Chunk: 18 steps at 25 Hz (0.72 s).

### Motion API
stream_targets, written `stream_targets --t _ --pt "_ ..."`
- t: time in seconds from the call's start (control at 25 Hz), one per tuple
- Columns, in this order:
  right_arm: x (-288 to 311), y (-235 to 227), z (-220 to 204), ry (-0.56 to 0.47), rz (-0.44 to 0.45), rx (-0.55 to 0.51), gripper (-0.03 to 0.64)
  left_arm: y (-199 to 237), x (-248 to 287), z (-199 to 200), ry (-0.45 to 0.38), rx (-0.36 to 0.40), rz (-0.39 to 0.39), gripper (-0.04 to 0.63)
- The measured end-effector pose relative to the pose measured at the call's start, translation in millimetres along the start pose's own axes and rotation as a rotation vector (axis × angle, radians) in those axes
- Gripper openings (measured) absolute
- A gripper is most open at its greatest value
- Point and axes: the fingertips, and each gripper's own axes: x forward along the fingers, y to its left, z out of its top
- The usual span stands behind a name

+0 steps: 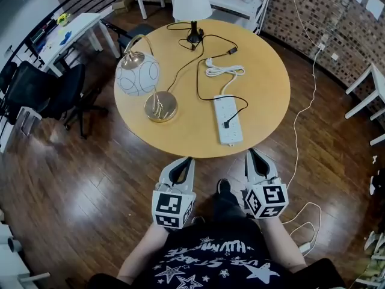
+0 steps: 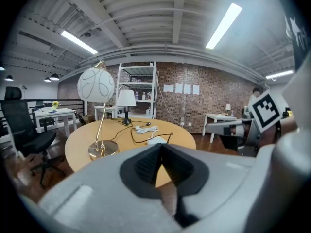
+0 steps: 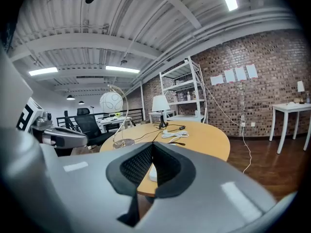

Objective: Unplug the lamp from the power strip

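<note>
A white power strip (image 1: 228, 120) lies on the round wooden table (image 1: 264, 110) near its front edge, with one black plug (image 1: 227, 124) in it. The plug's black cord (image 1: 199, 77) loops back toward the two lamps. One is a gold lamp with a white globe shade (image 1: 137, 74), also in the left gripper view (image 2: 96, 85). The other is a white-shade lamp (image 1: 192, 3) at the far edge. My left gripper (image 1: 187, 159) (image 2: 162, 147) and right gripper (image 1: 249, 152) (image 3: 152, 144) hover just short of the table's near edge, both shut and empty.
A coiled white cord (image 1: 224, 71) lies behind the strip. A black office chair (image 1: 42, 89) stands left of the table, and a white table (image 1: 75, 29) behind it. Shelving and a brick wall (image 1: 301, 11) are at the back. White cables (image 1: 304, 110) trail over the floor at right.
</note>
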Motion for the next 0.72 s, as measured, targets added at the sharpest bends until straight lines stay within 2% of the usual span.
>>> stream_targets --t 0.36,0.56,0.72 --pt "74.8 -28.5 -15.2 0.086 0.140 -0.048 0.008 9.0 90.0 15.2 -0.011 0.014 0.015 0.003" --pt "102.1 -41.5 -31.1 0.143 0.223 -0.061 0.008 14.7 131.2 10.2 -0.011 0.038 0.036 0.003" --pt "119.1 -39.4 -47.5 0.194 0.315 -0.080 0.008 14.0 158.5 7.4 -0.002 0.042 0.013 0.003"
